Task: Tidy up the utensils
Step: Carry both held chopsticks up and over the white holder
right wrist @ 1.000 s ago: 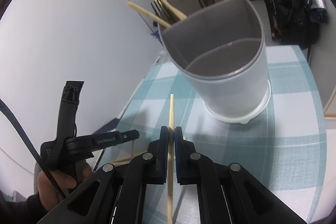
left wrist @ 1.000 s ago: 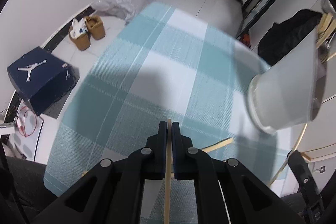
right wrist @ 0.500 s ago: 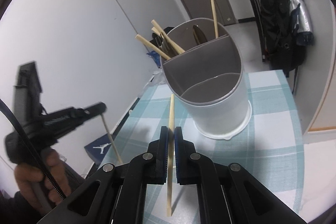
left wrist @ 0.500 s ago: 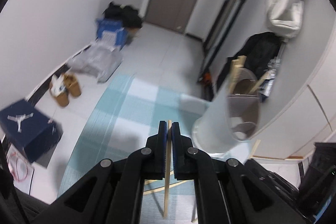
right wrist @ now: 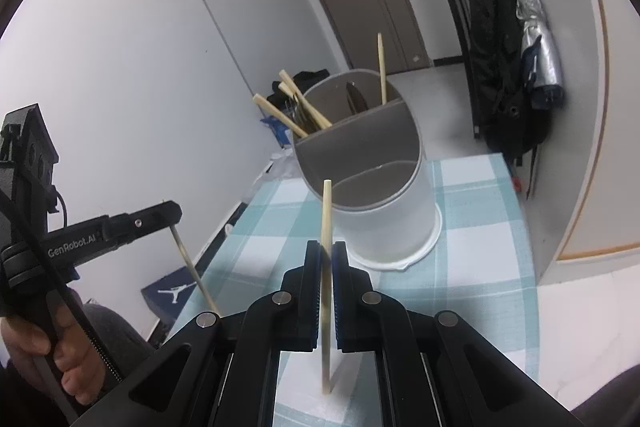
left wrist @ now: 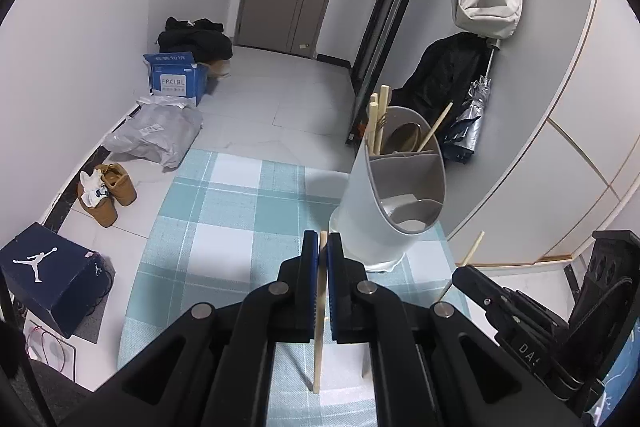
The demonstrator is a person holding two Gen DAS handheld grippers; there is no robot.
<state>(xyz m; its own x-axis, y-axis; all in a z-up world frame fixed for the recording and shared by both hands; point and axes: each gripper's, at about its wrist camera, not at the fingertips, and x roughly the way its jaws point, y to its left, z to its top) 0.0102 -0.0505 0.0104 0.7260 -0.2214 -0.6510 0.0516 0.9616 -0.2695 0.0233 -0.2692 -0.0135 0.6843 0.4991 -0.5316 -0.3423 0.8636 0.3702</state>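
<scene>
Currently, two wooden chopsticks are held above a table covered by a teal and white checked cloth (left wrist: 224, 227), one in each gripper. The left gripper (left wrist: 322, 247) is clamped on a chopstick (left wrist: 319, 315) that runs nearly straight up between the blue pads, its tip just past the fingertips and its other end hanging below the jaws. In the right wrist view the same left gripper (right wrist: 170, 213) is seen at the left edge, carried by a hand (right wrist: 48, 359), with its chopstick (right wrist: 192, 267) slanting down from the closed fingertips.

The right gripper (right wrist: 327, 251) is likewise pinched on a second chopstick (right wrist: 326, 267), which is tilted slightly and rises well past the fingertips; its tip is seen against the near rim of the holder, though contact cannot be judged. In the left wrist view this stick (left wrist: 464, 263) shows at the lower right, slanting up beside the black body of the right gripper.

A white utensil holder (right wrist: 384, 219) with a slanted rim and grey inner dividers is placed on the cloth, just ahead of both grippers. Its rear compartment is filled with several chopsticks (right wrist: 296, 111) and dark utensils, while the nearer compartments appear bare. On the floor beyond the table, a blue shoe box (left wrist: 48, 267), brown shoes (left wrist: 108, 191) and a grey bag (left wrist: 156, 135) are seen.
</scene>
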